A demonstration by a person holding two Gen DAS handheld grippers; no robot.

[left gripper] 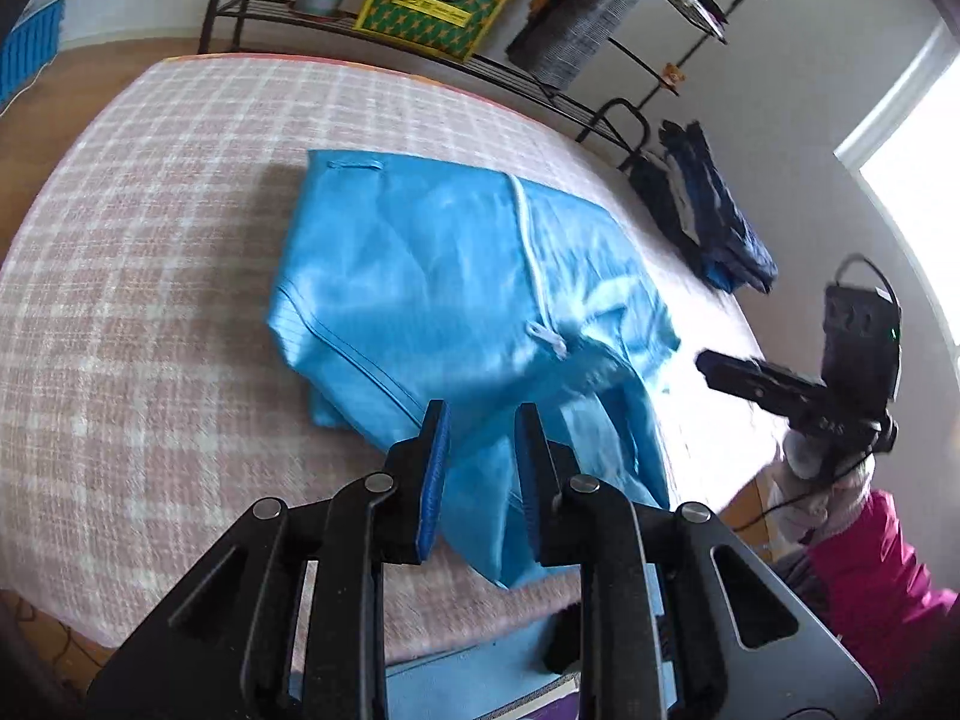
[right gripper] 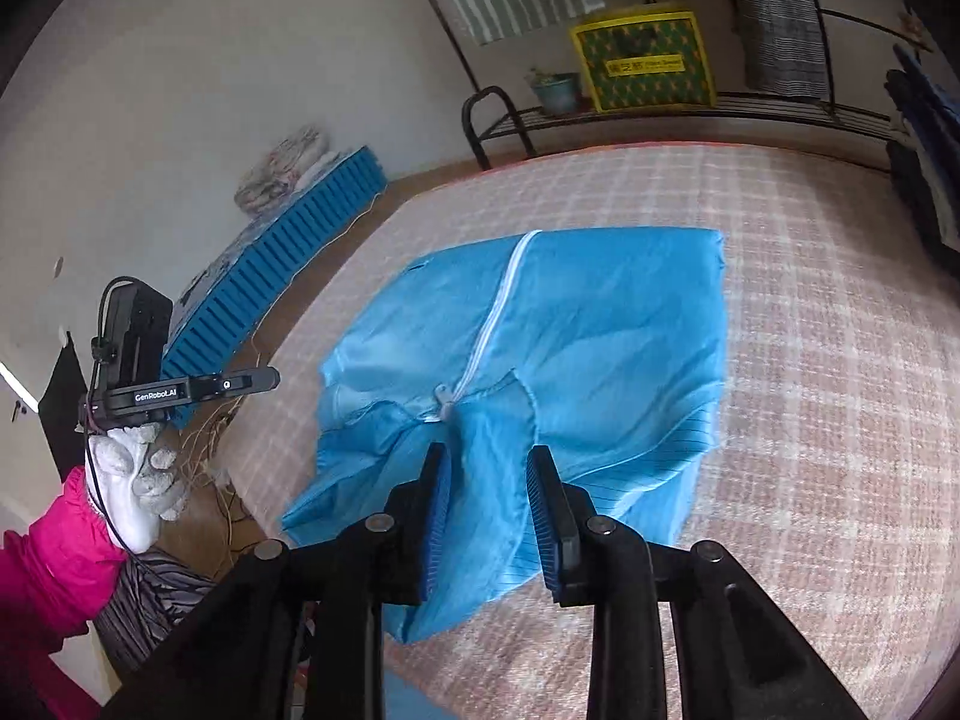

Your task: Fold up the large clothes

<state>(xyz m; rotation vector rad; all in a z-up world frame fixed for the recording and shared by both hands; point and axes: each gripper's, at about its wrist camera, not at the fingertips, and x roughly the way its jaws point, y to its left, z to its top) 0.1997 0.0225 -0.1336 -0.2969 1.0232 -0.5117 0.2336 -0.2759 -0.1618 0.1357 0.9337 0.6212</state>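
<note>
A bright blue zip-up garment (left gripper: 432,276) lies folded into a rough rectangle on the pink checked bed (left gripper: 150,252), its white zipper running down the middle. My left gripper (left gripper: 483,420) hovers over the garment's near edge with its blue pads apart and nothing pinched. In the right wrist view the same garment (right gripper: 588,348) spreads ahead. My right gripper (right gripper: 487,462) stands open just above its rumpled near flap, below the zipper pull. Each gripper shows in the other's view, held by a gloved hand with a pink sleeve: right gripper (left gripper: 714,366), left gripper (right gripper: 270,378).
A pile of dark blue clothes (left gripper: 708,210) sits at the bed's far right edge. Behind the bed a black metal rack (right gripper: 690,105) carries a yellow-green box (right gripper: 648,60) and a plant pot (right gripper: 555,90). A blue slatted panel (right gripper: 288,252) lies on the floor at left.
</note>
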